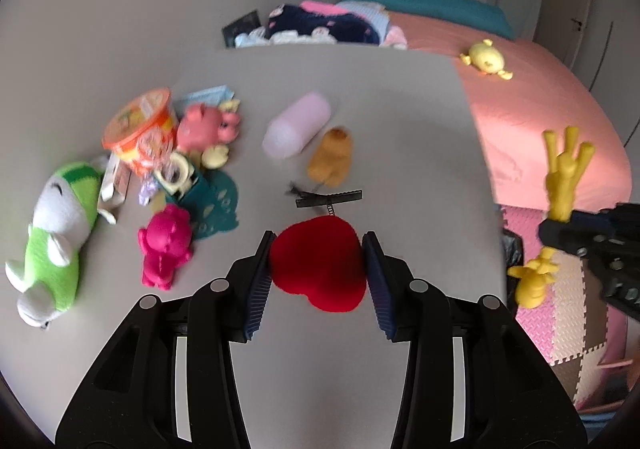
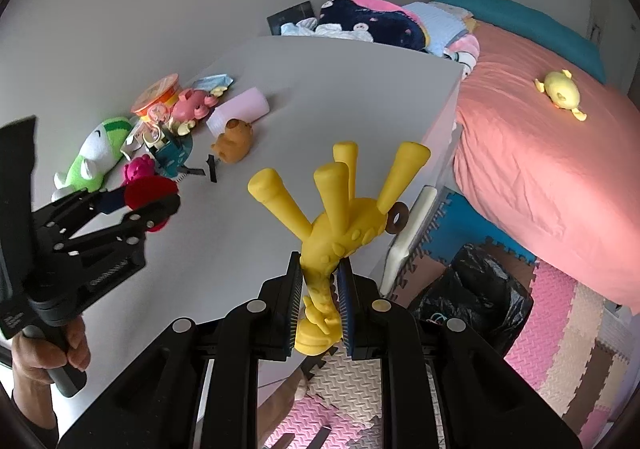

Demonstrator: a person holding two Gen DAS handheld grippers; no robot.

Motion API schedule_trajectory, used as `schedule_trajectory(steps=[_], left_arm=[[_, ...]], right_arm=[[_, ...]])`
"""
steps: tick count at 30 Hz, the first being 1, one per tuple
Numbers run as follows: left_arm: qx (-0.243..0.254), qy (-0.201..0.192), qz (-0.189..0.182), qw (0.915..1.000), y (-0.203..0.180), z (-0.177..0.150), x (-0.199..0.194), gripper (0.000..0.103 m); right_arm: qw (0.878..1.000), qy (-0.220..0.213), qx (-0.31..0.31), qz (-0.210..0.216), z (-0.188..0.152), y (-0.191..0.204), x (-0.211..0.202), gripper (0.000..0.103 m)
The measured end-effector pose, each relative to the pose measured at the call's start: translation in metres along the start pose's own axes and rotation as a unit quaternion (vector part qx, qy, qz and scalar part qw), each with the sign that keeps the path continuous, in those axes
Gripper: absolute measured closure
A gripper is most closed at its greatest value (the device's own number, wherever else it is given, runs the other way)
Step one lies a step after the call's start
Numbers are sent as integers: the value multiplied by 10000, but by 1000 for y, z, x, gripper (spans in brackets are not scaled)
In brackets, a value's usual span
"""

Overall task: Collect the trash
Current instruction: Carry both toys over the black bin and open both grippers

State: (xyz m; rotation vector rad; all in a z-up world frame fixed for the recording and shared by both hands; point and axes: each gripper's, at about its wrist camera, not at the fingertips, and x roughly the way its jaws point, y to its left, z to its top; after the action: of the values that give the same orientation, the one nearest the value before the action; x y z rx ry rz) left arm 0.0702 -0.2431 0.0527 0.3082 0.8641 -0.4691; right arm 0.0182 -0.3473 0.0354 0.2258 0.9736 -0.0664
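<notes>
Over the white table (image 1: pixel 400 121), the left gripper (image 1: pixel 318 269) is clamped on the red plush heart (image 1: pixel 320 265), while the right gripper (image 2: pixel 320 301) pinches the upside-down yellow giraffe (image 2: pixel 340 217) near the black trash bag (image 2: pixel 480 289), likely its destination.

The left gripper (image 1: pixel 318 249) clamps a red heart plush (image 1: pixel 320 265) on the grey table (image 1: pixel 400 109); just beyond it lies what seems a black comb (image 1: pixel 329 198).
</notes>
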Motion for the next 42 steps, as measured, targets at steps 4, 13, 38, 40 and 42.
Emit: schedule_trajectory(steps=[4,13,38,40,42], left_arm=[[136,-143,-160,9997,-22,10,-13,60],[730,-253,-599,9952,-114,27,-17,60],[1828,359,-1185,9753,-306,33,57,6],[1771,364,-1173,9765,-303,33,54,6],[1735,332,-1162,9774,-298,34,51,6]], right_arm=[[9998,-102,141,-57,-6,-16,-13,84],[9963,-175,704,-471,-36,-95,-44,84],[9686,3,2206,-1145,-65,-259,-54,42],[9697,-24,2159,-1141,-65,-257,-56,42],[9702,-28,2120,-1172,-64,-253,-56,42]])
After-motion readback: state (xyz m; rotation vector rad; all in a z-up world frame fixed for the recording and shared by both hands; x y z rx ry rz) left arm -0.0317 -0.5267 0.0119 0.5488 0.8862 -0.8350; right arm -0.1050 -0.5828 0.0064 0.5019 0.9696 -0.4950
